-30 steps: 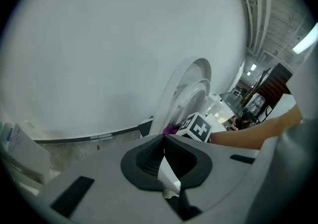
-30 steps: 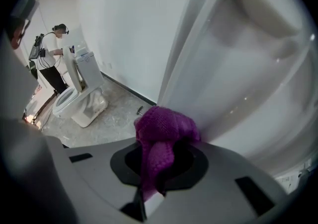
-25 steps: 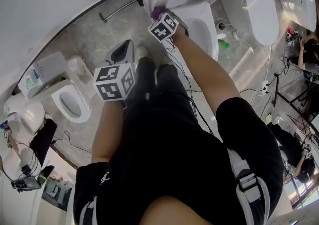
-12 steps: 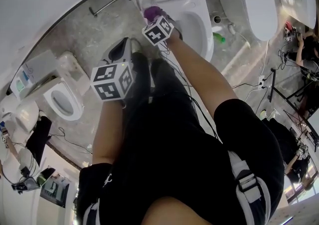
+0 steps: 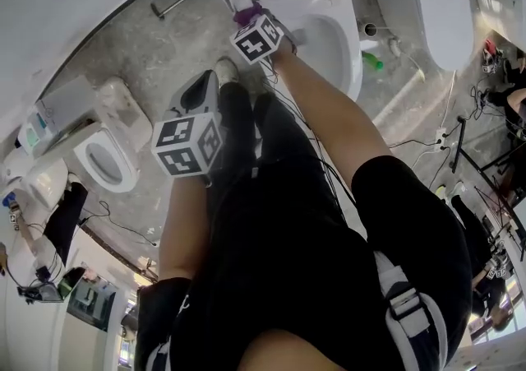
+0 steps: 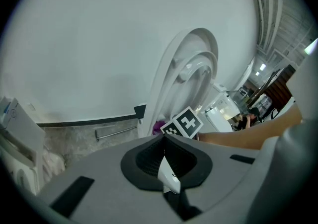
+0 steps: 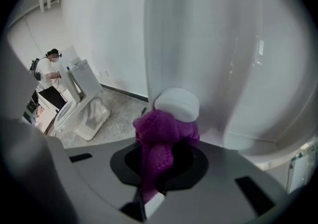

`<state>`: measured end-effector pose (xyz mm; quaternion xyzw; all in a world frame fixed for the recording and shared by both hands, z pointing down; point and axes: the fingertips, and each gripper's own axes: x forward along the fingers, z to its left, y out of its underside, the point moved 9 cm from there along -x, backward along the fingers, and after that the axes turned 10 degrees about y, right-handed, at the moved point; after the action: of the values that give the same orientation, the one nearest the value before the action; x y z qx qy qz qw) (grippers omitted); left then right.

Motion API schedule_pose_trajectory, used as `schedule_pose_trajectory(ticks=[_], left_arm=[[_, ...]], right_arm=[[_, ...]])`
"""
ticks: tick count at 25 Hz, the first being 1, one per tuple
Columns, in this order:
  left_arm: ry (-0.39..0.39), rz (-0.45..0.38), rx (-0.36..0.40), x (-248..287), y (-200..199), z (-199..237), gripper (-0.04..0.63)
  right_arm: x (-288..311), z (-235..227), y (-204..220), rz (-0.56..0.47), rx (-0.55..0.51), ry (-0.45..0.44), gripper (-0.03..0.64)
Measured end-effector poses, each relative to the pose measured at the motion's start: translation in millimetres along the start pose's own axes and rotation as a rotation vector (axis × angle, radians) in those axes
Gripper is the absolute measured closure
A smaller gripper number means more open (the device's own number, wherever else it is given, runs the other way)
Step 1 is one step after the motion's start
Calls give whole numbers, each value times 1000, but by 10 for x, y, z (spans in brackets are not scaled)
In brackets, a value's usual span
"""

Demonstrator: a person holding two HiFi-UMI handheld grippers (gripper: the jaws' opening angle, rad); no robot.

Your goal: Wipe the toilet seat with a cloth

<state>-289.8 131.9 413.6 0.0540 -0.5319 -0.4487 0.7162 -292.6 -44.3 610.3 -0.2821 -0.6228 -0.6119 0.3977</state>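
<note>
the right hand-held gripper [image 7: 149, 195] is clamping a purple cloth [image 7: 161, 133]. its jaws are pinching the cloth's lower tail, so a bunched wad is sticking out past the tips, probably so that soft fabric rather than hard plastic is meeting the porcelain. in the right gripper view the wad is sitting at the centre of the frame, pressed up under a white oval bumper [image 7: 177, 104] on the toilet seat [image 7: 198, 44]. whether the cloth is actually touching the seat's flat face i cannot tell.

the seat is standing raised, filling the upper middle of that frame. this is exposing its underside, and it explains why the person's arm is reaching forward and angling down to reach the lower part near the hinge. in the head view the cloth is showing as a small purple spot at the top centre, just above the gripper's marker cube and beside the open bowl [image 5: 329, 40].

the left hand-held gripper [image 6: 166, 181] is holding its jaws together with nothing between them. it is hanging at the left centre of the head view, well apart from the toilet, seemingly parked there because the wiping is needing only one tool. its camera is looking across at the raised seat from the side.

the wiping appears to be under way on the seat's underside, and the top face will likely be needing the seat lowered.
</note>
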Motion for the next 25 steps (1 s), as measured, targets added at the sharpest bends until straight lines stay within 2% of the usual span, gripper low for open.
schedule_pose_trajectory(ticks=[3, 8, 10, 15, 20, 25], left_arm=[[-5, 5, 4, 51, 54, -17, 586], [1, 26, 14, 133, 139, -53, 586], [8, 36, 19, 184, 158, -67, 586], [27, 54, 54, 322, 152, -118, 586], [54, 57, 77, 493, 98, -317, 586], [45, 69, 91, 673, -11, -429, 586]], right_arm=[[105, -104, 44, -20, 101, -29, 565], [128, -363, 268, -34, 442, -43, 565], [120, -429, 341, -38, 503, -44, 565], [150, -507, 409, -52, 512, -49, 565], [104, -651, 545, -53, 462, -53, 565], [106, -847, 640, -23, 435, -27, 565]])
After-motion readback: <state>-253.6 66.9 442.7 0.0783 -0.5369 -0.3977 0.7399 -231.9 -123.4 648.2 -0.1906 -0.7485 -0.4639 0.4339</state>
